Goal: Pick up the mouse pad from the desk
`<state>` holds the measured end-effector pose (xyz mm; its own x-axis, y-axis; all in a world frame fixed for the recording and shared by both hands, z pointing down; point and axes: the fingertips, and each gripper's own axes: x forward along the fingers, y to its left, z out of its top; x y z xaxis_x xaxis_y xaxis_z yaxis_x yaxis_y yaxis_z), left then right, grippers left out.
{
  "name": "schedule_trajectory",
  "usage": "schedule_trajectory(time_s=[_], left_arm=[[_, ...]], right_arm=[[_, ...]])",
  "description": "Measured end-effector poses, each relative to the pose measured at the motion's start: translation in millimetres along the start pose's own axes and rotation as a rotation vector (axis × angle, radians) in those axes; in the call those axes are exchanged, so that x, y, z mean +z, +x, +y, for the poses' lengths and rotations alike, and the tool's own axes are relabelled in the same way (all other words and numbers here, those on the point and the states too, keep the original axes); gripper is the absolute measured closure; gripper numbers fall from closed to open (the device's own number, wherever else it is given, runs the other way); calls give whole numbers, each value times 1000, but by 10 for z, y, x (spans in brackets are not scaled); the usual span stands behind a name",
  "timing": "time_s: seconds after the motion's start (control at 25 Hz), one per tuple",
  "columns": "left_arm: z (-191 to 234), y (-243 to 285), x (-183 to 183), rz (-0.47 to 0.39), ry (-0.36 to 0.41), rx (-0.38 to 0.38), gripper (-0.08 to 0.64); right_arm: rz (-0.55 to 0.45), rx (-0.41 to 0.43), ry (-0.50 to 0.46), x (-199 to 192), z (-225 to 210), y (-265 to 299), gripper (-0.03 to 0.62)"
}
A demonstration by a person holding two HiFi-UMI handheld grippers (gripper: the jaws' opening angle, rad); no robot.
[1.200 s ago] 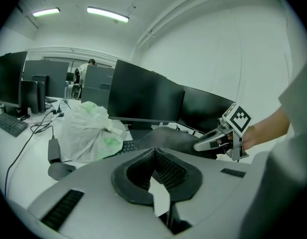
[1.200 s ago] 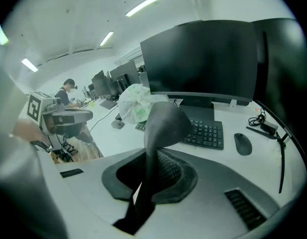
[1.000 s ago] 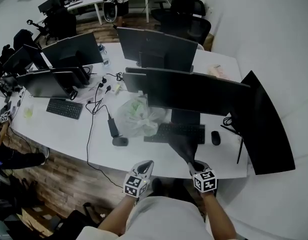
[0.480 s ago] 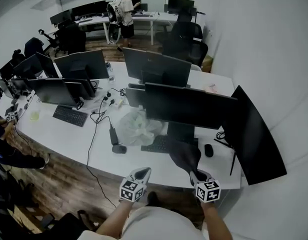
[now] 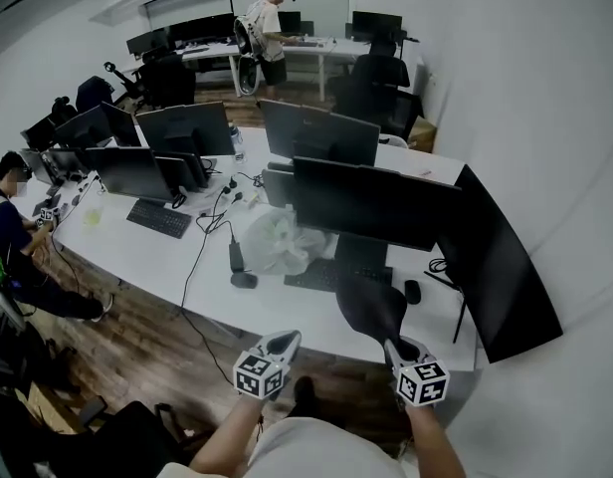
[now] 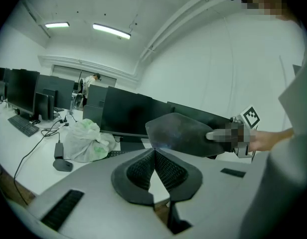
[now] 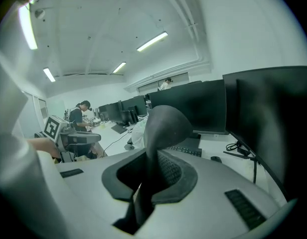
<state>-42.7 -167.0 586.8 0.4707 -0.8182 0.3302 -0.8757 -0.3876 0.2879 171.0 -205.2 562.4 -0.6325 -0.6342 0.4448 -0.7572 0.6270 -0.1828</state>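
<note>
- Above the near edge of the long white desk [image 5: 277, 305], the dark grey, soft mouse pad [image 5: 371, 307] hangs clear of the surface. The right gripper [image 5: 394, 349] is clenched on one edge of it.
- From those jaws the pad's long axis runs up and away toward the black monitors [image 5: 366, 202], and its free end is rounded.
- The left gripper [image 5: 284, 342], jaws pressed together on nothing, hovers to the pad's left, apart from it.
- The pad looks thin, matte and floppy, curling slightly, so the lift appears essentially made by the right hand alone.
</note>
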Motion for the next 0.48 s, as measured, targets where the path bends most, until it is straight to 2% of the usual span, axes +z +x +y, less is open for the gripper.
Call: schedule_trajectory(time_s=[0.16, 0.28, 0.48], left_arm=[[-215, -180, -1, -13, 21, 12, 543], [-303, -334, -11, -25, 16, 42, 543], [-498, -570, 56, -45, 34, 51, 543]], right_arm=[[-24, -14, -39, -27, 33, -281, 546], [-41, -6, -27, -92, 79, -454, 546], [-67, 12, -13, -111, 154, -645, 546]])
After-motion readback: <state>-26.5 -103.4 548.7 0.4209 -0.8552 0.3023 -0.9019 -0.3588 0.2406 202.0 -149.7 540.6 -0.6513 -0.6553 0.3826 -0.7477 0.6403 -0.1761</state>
